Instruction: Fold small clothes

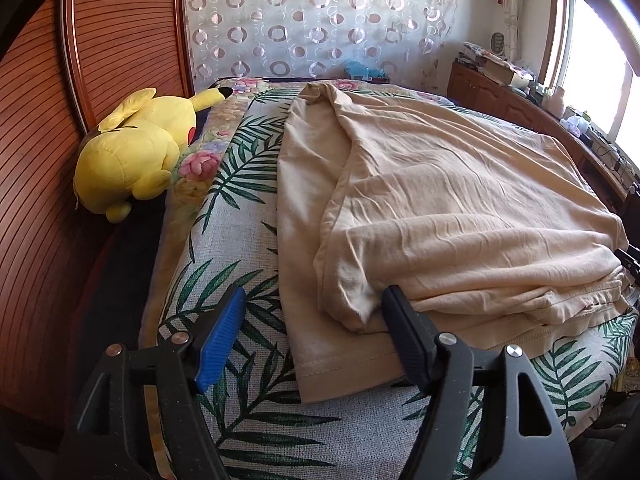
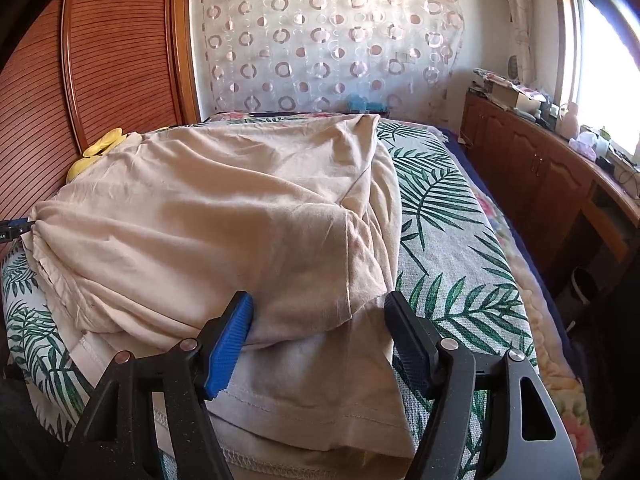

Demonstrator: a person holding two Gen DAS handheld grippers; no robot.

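A beige T-shirt (image 1: 460, 200) lies folded over on itself on the leaf-print bed cover (image 1: 248, 412). My left gripper (image 1: 312, 308) stands open over the shirt's near left corner, its jaws wide apart; cloth lies between them but the pads do not press it. In the right wrist view the same beige T-shirt (image 2: 208, 216) fills the middle, with a folded sleeve and hem at the front. My right gripper (image 2: 320, 316) is open too, straddling the near right fold without pinching it. The tip of the other gripper shows at the far left edge.
A yellow plush toy (image 1: 136, 152) lies at the bed's left edge against the brown slatted wardrobe (image 1: 48, 160). A wooden cabinet (image 2: 532, 176) with clutter on top runs along the right wall under the window. A ring-patterned curtain (image 2: 328, 48) hangs behind the bed.
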